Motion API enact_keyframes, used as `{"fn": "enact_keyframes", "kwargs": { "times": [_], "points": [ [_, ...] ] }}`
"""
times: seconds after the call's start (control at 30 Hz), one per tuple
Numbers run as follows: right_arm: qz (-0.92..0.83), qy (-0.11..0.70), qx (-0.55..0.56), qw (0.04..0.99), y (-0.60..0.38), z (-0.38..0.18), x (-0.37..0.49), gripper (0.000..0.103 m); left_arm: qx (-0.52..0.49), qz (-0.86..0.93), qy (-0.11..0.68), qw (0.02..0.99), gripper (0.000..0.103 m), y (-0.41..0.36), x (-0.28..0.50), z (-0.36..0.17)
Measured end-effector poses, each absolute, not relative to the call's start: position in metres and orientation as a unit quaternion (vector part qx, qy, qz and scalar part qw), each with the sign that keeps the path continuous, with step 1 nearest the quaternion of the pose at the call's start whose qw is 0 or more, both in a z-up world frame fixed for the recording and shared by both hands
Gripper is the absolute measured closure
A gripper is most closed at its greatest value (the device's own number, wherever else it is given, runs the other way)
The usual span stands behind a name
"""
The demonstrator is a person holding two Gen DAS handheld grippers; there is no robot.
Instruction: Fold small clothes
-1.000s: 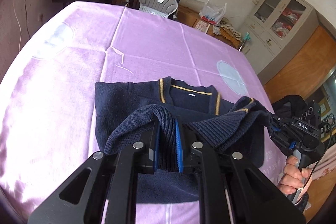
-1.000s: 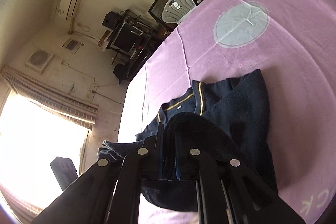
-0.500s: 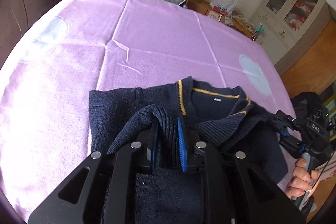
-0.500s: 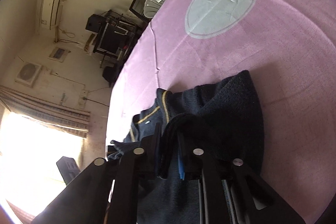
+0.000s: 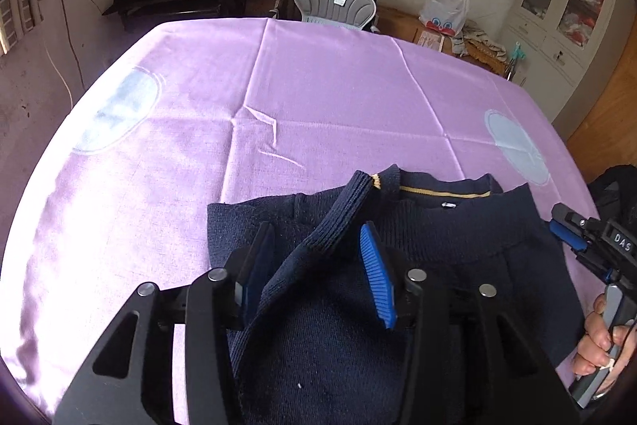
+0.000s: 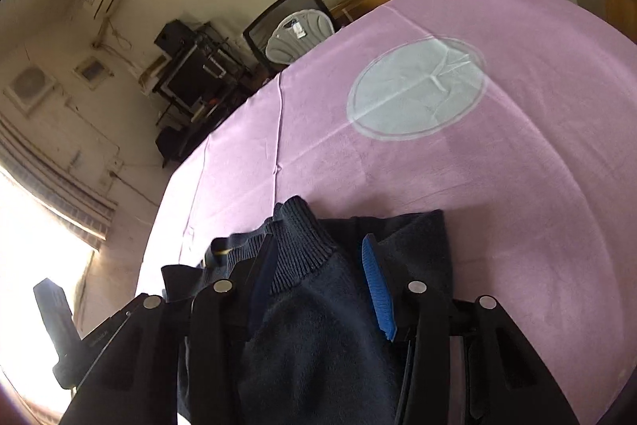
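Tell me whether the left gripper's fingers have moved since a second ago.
Yes. The left gripper has opened: its blue pads, earlier clamped on the sweater's ribbed hem, now stand apart on either side of it, over the purple tablecloth.

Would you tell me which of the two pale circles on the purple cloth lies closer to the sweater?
The pale circle at the right, just beyond the navy sweater; the left circle sits well away.

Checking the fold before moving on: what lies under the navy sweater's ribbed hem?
Under the ribbed hem lies the navy sweater's own body, on the purple tablecloth. Its yellow-trimmed collar shows; deeper layers are covered.
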State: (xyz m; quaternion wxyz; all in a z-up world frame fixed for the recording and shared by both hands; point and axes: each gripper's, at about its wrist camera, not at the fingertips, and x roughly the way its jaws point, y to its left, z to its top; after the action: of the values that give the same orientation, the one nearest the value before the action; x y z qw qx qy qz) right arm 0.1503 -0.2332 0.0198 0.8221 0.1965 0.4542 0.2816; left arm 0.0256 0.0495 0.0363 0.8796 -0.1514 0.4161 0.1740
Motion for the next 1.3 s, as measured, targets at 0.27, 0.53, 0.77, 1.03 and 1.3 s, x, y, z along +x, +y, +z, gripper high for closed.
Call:
{"fn": "enact_keyframes", "kwargs": {
  "times": [0.27,0.53,0.77,1.03,1.3],
  "points": [
    [0.283,0.46,0.153,0.828,-0.199,0.0,0.16,0.06,-0.147,0.187,0.426,0.873,0.079,0.054,0.046,0.013],
    [0.276,0.418,0.142,0.854,-0.204,0.022,0.152,0.096,-0.138,0.194,0.383,0.892,0.097,0.057,0.04,0.03],
    [0.237,0.452,0.104,0.853,-0.199,-0.003,0.161,0.093,-0.107,0.215,0.407,0.881,0.091,0.048,0.05,0.021],
    [0.284,0.385,0.127,0.869,-0.198,0.049,0.133,0.085,-0.101,0.138,0.366,0.915,0.09,0.004,0.036,0.063],
    [0.32,0.459,0.058,0.827,-0.142,0.01,0.118,0.085,0.015,0.136,0.42,0.897,0.085,-0.046,0.06,0.009]
  ]
}}
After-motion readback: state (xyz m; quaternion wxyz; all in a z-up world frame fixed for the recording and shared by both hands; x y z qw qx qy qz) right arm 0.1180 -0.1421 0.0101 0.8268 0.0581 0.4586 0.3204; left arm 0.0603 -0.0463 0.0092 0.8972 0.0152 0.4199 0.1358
